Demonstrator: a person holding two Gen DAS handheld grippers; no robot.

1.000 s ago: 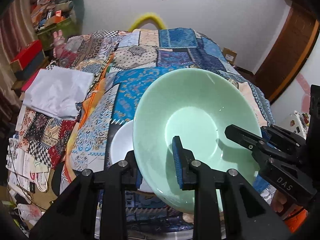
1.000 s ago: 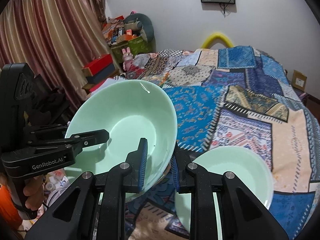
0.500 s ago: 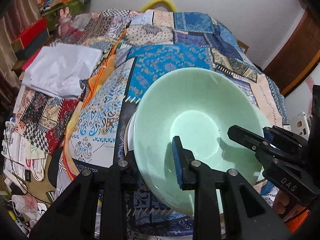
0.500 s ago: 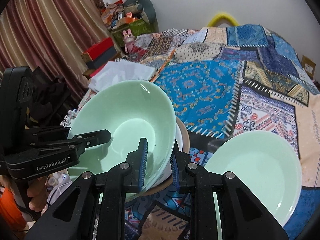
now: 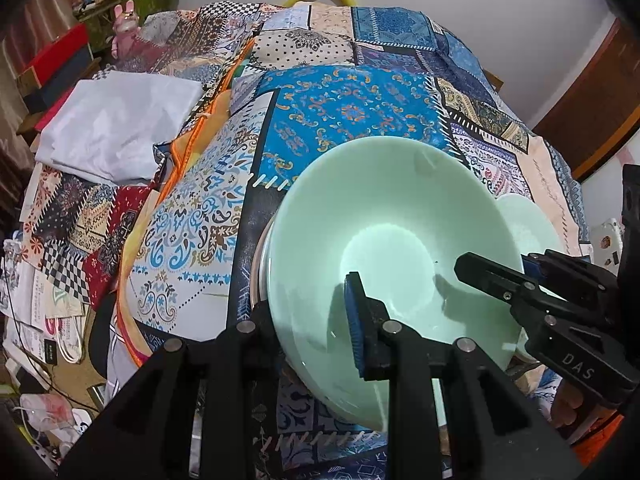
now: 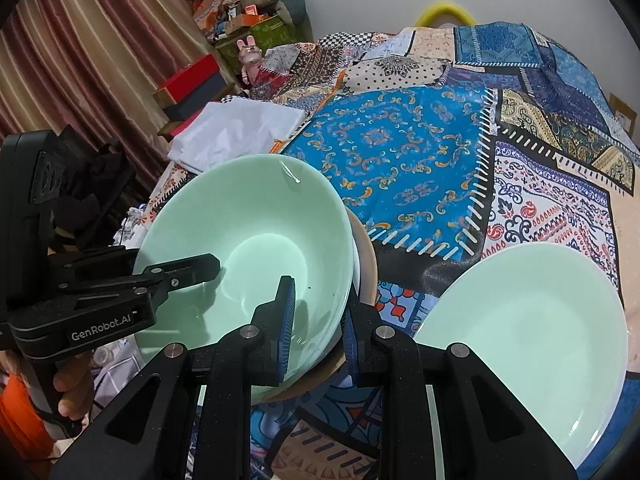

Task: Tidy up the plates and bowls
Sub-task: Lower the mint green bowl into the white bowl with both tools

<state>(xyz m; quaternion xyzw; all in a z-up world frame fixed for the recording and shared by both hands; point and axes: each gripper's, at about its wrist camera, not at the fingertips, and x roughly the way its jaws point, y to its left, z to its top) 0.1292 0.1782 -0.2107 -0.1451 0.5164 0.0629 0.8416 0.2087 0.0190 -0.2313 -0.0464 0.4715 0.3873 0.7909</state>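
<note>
Your left hand-held gripper [image 5: 312,320] and right hand-held gripper [image 6: 318,320] both clench one green bowl's [image 6: 248,248] rim. Beside that bowl lies one green plate [image 6: 532,324]; beneath it, stacked plates I cannot count.

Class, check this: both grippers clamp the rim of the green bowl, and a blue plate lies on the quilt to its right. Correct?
One error: the plate is pale green, not blue, as the right wrist view shows. Both grippers do clamp the bowl over the quilt.

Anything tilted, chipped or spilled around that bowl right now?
The green bowl hangs tilted between the left gripper and right gripper, above a stack of plates. No chips or spills show.
</note>
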